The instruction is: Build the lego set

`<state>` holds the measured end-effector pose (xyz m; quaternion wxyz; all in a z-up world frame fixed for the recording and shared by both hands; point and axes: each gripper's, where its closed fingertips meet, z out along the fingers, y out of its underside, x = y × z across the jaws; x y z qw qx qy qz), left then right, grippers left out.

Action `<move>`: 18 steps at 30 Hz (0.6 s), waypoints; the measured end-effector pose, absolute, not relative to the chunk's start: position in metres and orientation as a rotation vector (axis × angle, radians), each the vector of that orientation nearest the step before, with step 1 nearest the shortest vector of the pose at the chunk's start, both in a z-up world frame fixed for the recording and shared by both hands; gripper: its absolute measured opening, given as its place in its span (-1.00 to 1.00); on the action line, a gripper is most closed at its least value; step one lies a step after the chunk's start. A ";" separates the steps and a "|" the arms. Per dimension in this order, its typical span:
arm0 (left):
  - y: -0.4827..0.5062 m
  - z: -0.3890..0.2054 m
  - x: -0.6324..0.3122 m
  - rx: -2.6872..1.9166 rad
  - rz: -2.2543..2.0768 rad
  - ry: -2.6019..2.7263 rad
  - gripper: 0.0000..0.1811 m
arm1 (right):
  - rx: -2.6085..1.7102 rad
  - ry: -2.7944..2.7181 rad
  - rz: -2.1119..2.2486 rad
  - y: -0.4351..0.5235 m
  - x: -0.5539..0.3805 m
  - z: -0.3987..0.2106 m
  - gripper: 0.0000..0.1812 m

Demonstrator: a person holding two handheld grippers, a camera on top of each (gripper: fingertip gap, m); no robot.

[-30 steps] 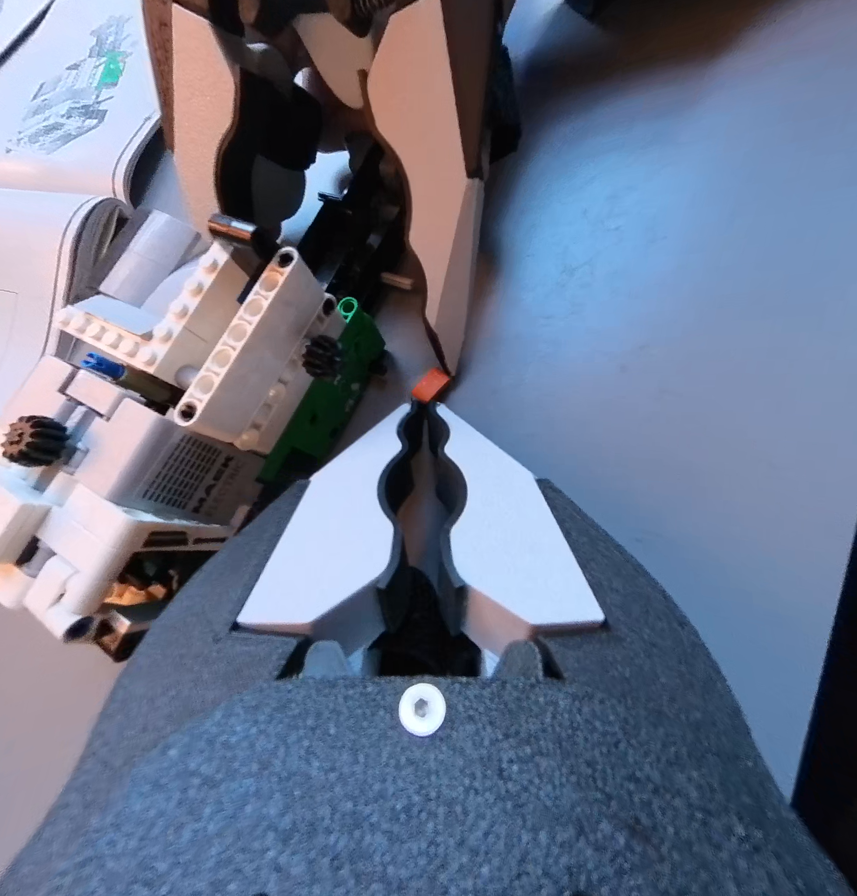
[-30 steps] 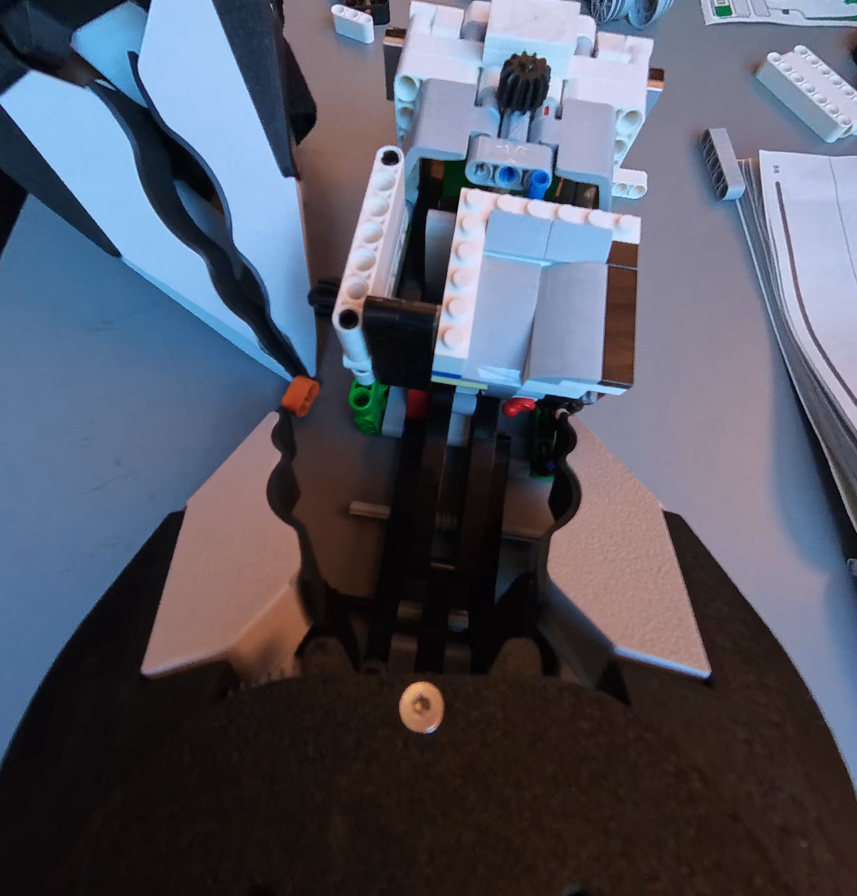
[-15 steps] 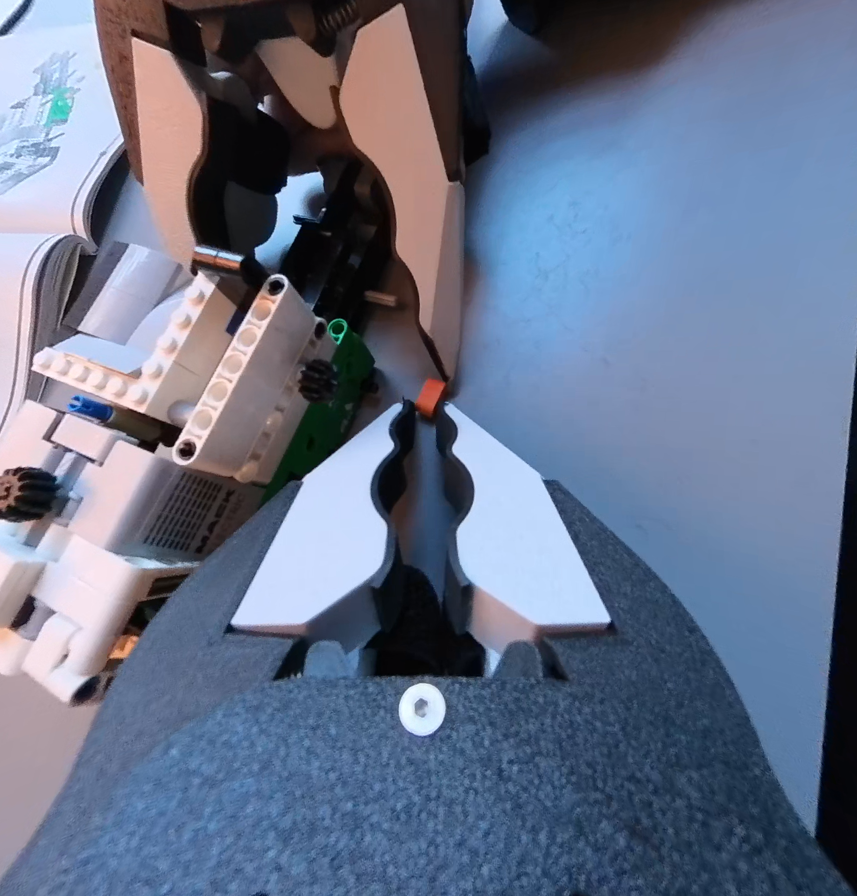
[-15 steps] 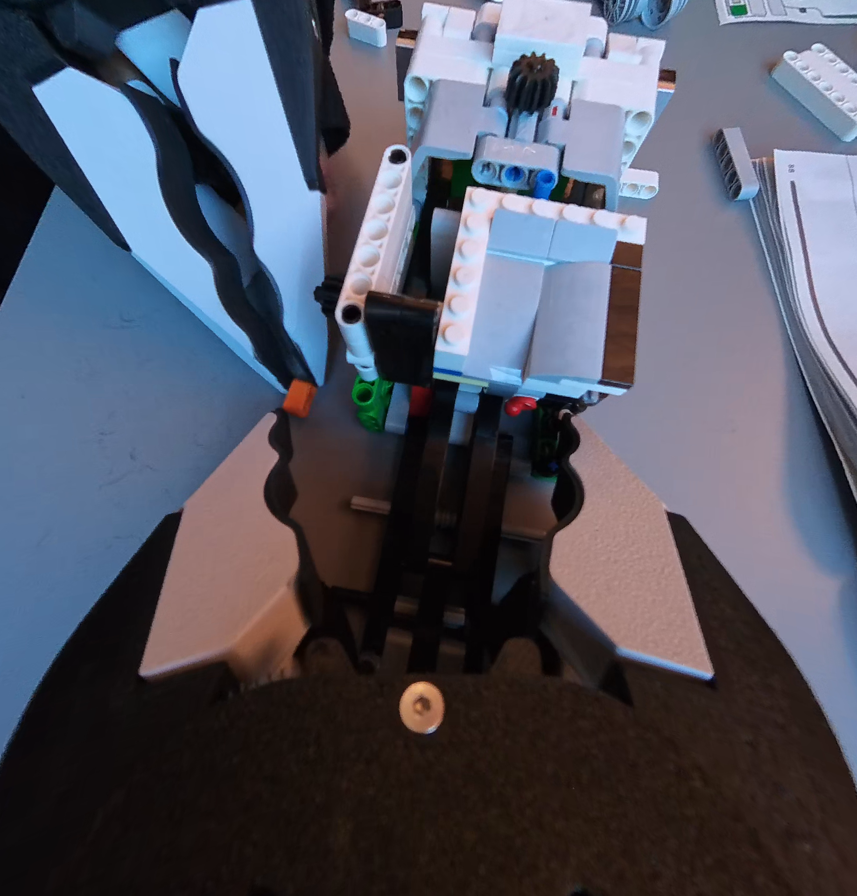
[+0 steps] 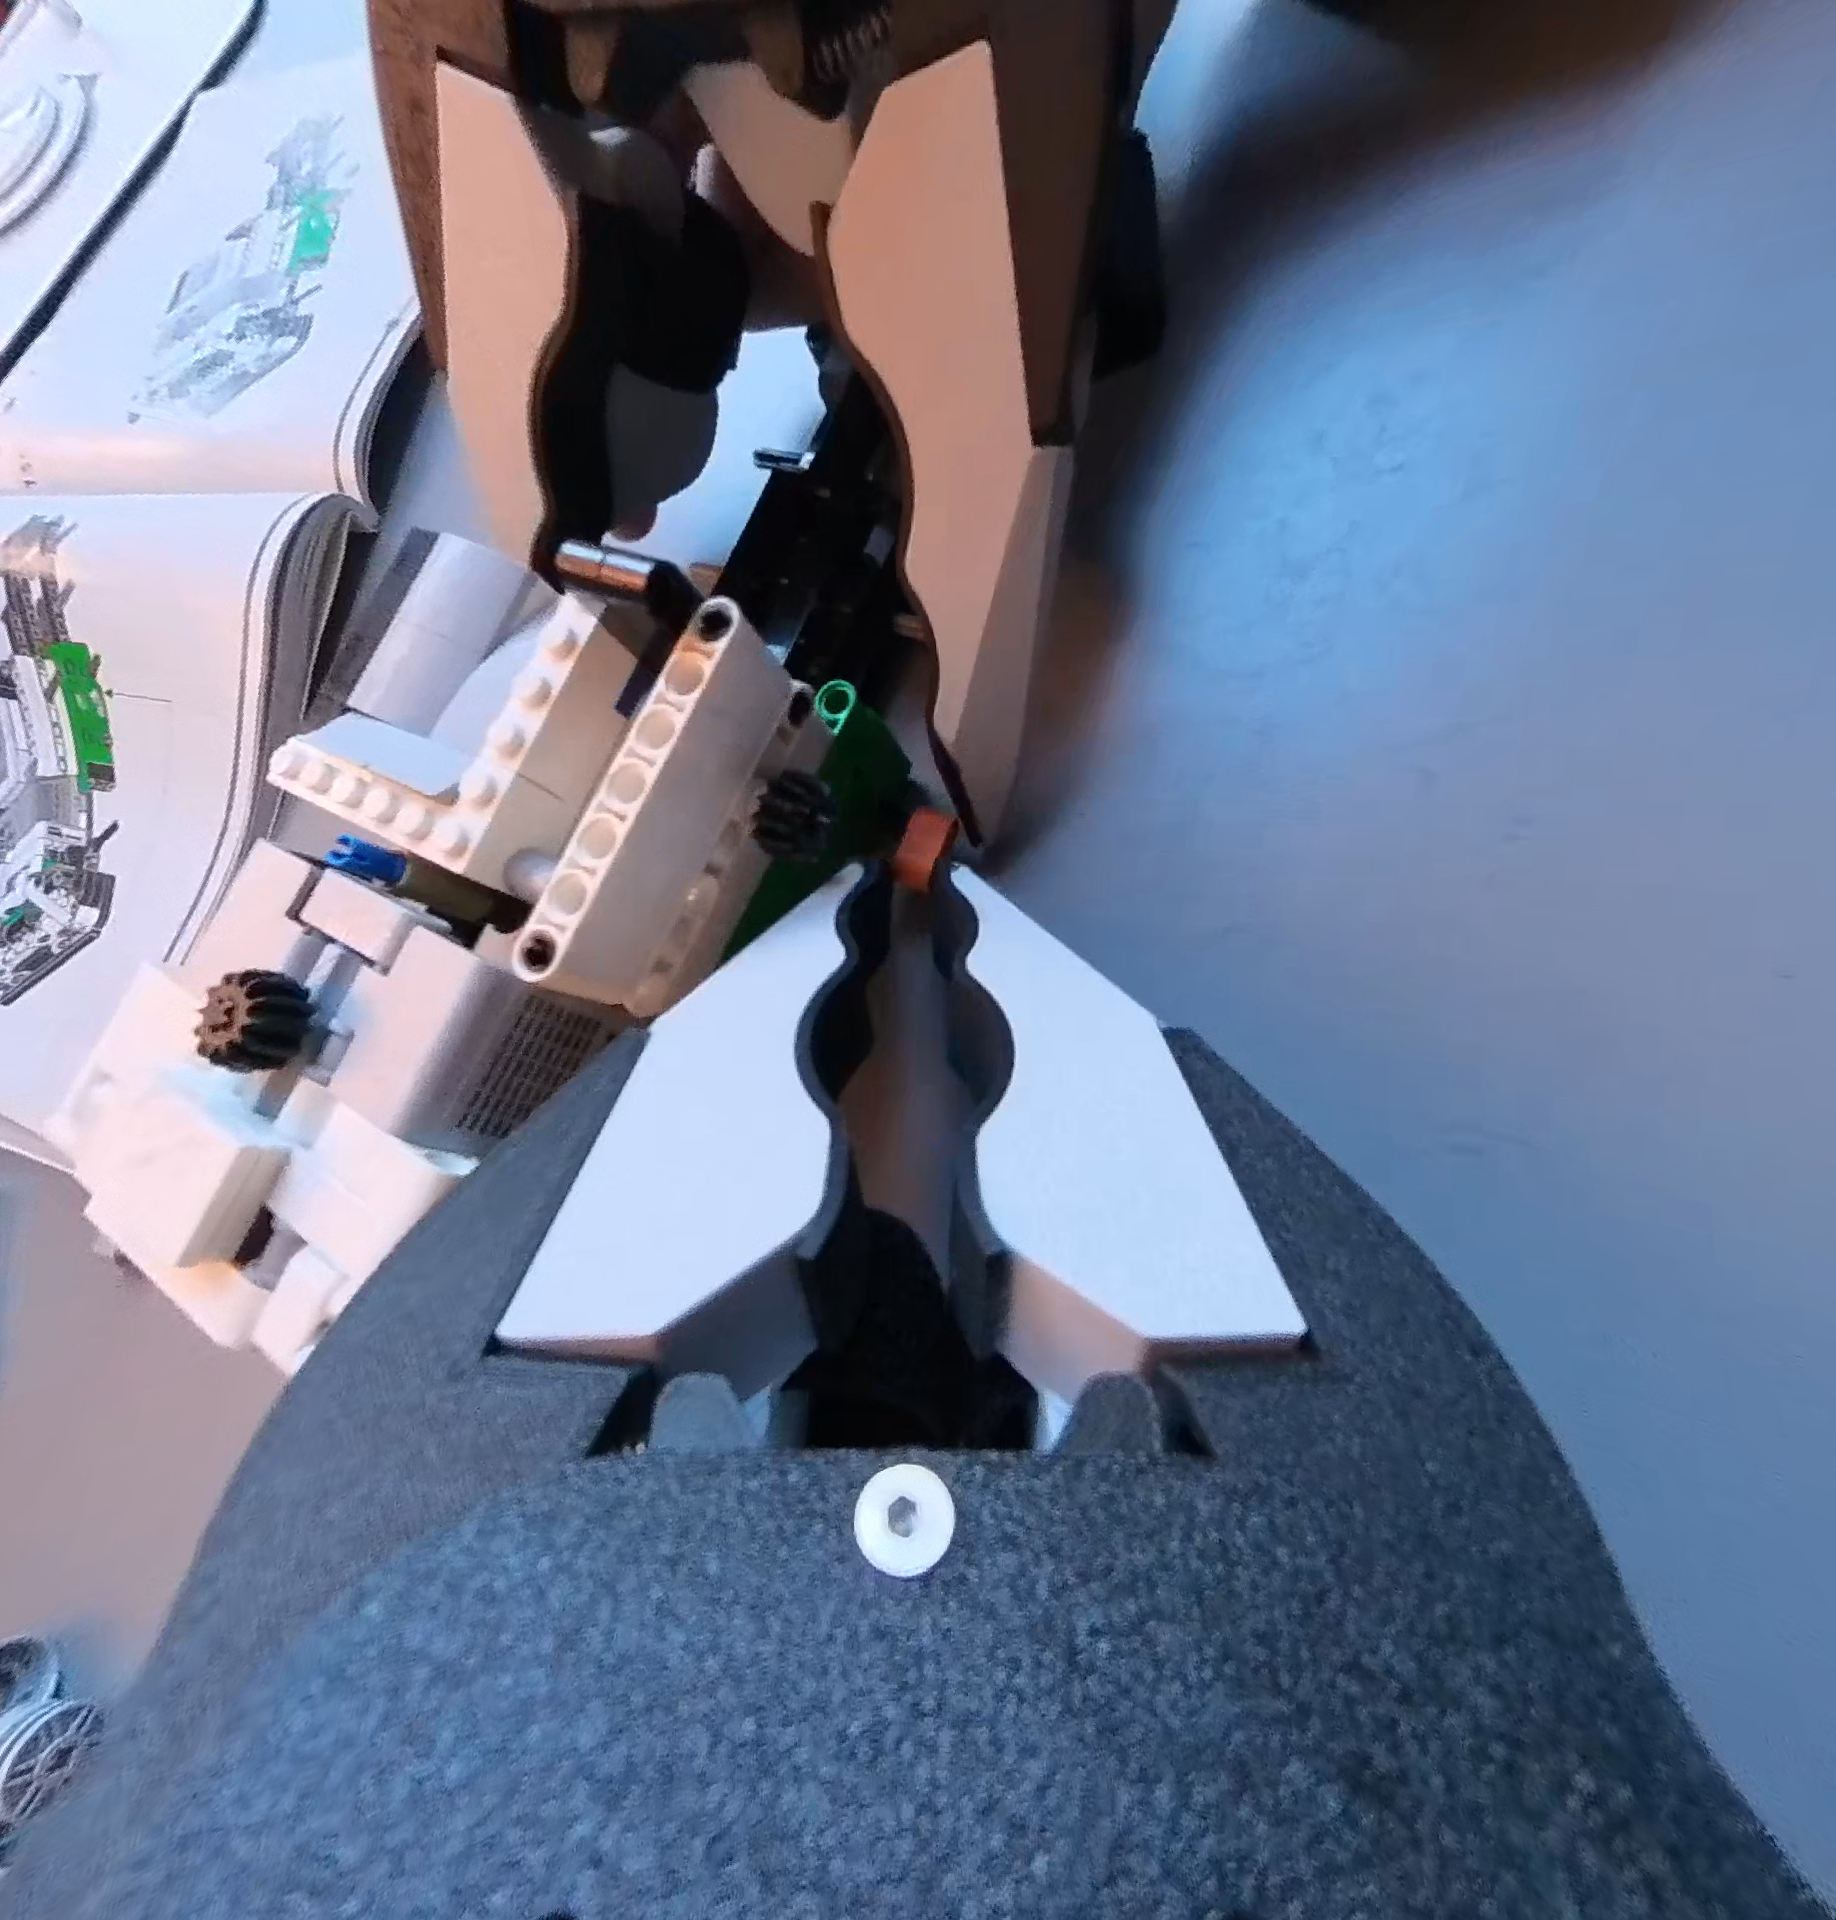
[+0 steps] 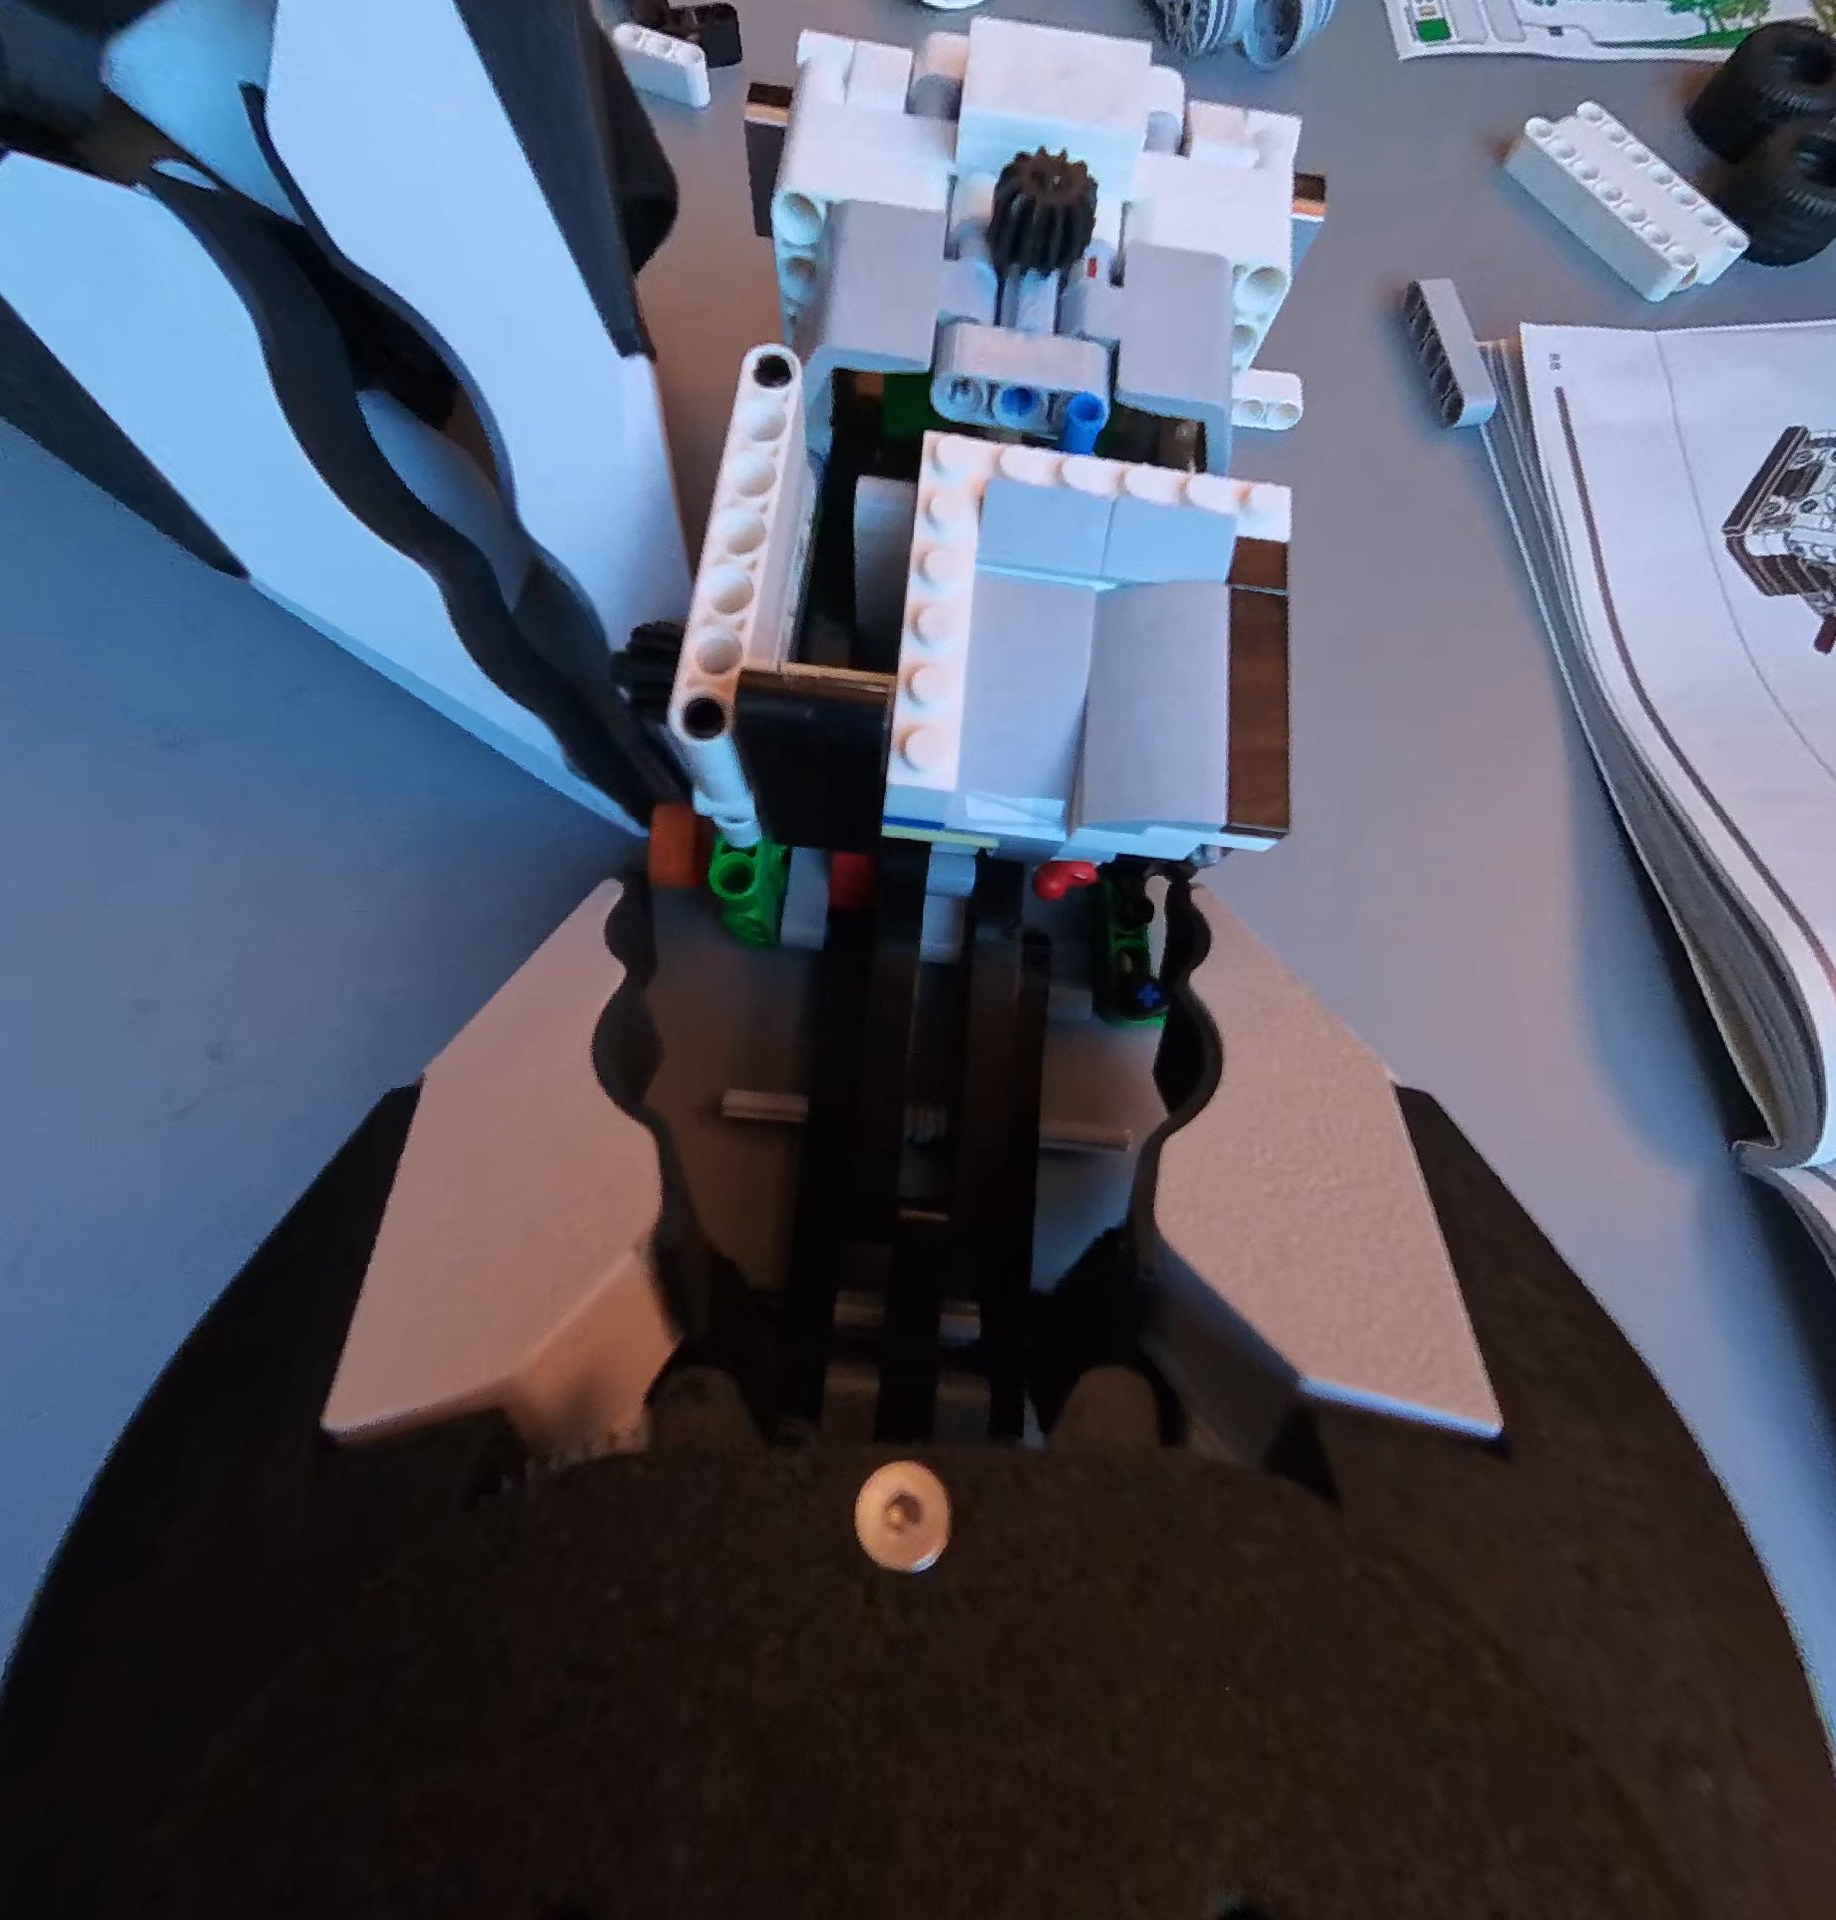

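The left gripper [image 5: 914, 883] has its jaws drawn narrow and pinches a small orange bush [image 5: 924, 847] at the very tips; in the right wrist view that same orange piece [image 6: 675, 847] sits pressed beside a bright green pin connector [image 6: 742, 883] at the lower left corner of the model. The right gripper [image 6: 898, 914] has its jaws spread to about the width of the build and clamps the black chassis beams [image 6: 914, 1091] of the half-built white lego truck [image 6: 997, 582], its two fingers lying along either flank of the frame. The truck stands on the grey table [image 6: 218, 987], with a white studded roof section, a long white liftarm [image 6: 737, 551] along its left side, a black gear [image 6: 1044, 197] on top near the front, and blue pins [image 6: 1018, 400] just behind it. In the left wrist view the truck [image 5: 540, 790] lies to the left of the left gripper, and a second small black gear [image 5: 794, 816] shows on its side near the green parts. An open instruction booklet [image 6: 1703, 644] lies to the right of the truck, near a loose white brick [image 6: 1620, 203], a short grey beam [image 6: 1449, 353] and black tyres [image 6: 1797, 135] farther back.
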<state>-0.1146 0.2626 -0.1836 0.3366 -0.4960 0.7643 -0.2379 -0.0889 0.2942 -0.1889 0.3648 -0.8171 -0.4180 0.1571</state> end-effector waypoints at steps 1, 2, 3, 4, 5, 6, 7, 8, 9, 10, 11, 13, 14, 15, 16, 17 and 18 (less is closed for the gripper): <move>0.264 -0.185 -0.115 -1.298 -0.618 1.996 -0.93 | -2.102 -1.073 0.408 0.294 -0.089 -0.189 0.07; 0.264 -0.185 -0.115 -1.300 -0.620 1.999 -0.93 | -2.101 -1.071 0.413 0.294 -0.089 -0.189 0.07; 0.263 -0.186 -0.115 -1.302 -0.622 2.006 -0.93 | -2.101 -1.068 0.414 0.294 -0.089 -0.189 0.07; 0.263 -0.188 -0.115 -1.306 -0.616 2.012 -0.93 | -2.101 -1.064 0.416 0.294 -0.089 -0.189 0.06; 0.264 -0.188 -0.115 -1.305 -0.607 2.017 -0.93 | -2.101 -1.060 0.423 0.294 -0.090 -0.188 0.07; 0.263 -0.188 -0.115 -1.301 -0.606 2.020 -0.93 | -2.101 -1.053 0.426 0.295 -0.090 -0.188 0.06; 0.263 -0.187 -0.115 -1.299 -0.609 2.018 -0.93 | -2.101 -1.045 0.429 0.296 -0.090 -0.188 0.05; 0.263 -0.186 -0.114 -1.297 -0.610 2.016 -0.94 | -2.102 -1.035 0.436 0.296 -0.090 -0.188 0.04; 0.264 -0.186 -0.114 -1.297 -0.608 2.016 -0.93 | -2.104 -1.030 0.443 0.296 -0.090 -0.188 0.04; 0.264 -0.186 -0.114 -1.296 -0.605 2.016 -0.94 | -2.110 -1.031 0.449 0.296 -0.090 -0.189 0.02; 0.264 -0.186 -0.114 -1.296 -0.604 2.015 -0.94 | -2.115 -1.034 0.449 0.296 -0.090 -0.190 0.02; 0.264 -0.187 -0.114 -1.296 -0.602 2.018 -0.93 | -2.110 -1.046 0.430 0.296 -0.090 -0.191 0.01; 0.264 -0.187 -0.114 -1.294 -0.599 2.019 -0.93 | -2.108 -1.051 0.421 0.296 -0.090 -0.191 0.01; 0.264 -0.187 -0.113 -1.292 -0.599 2.015 -0.94 | -2.107 -1.055 0.415 0.296 -0.090 -0.191 0.01; 0.264 -0.185 -0.113 -1.287 -0.602 2.008 -0.94 | -2.107 -1.055 0.413 0.296 -0.090 -0.192 0.01; 0.264 -0.184 -0.112 -1.282 -0.602 2.006 -0.94 | -2.108 -1.053 0.416 0.296 -0.089 -0.192 0.00; 0.264 -0.184 -0.112 -1.278 -0.602 2.006 -0.94 | -2.107 -1.052 0.420 0.296 -0.089 -0.192 0.00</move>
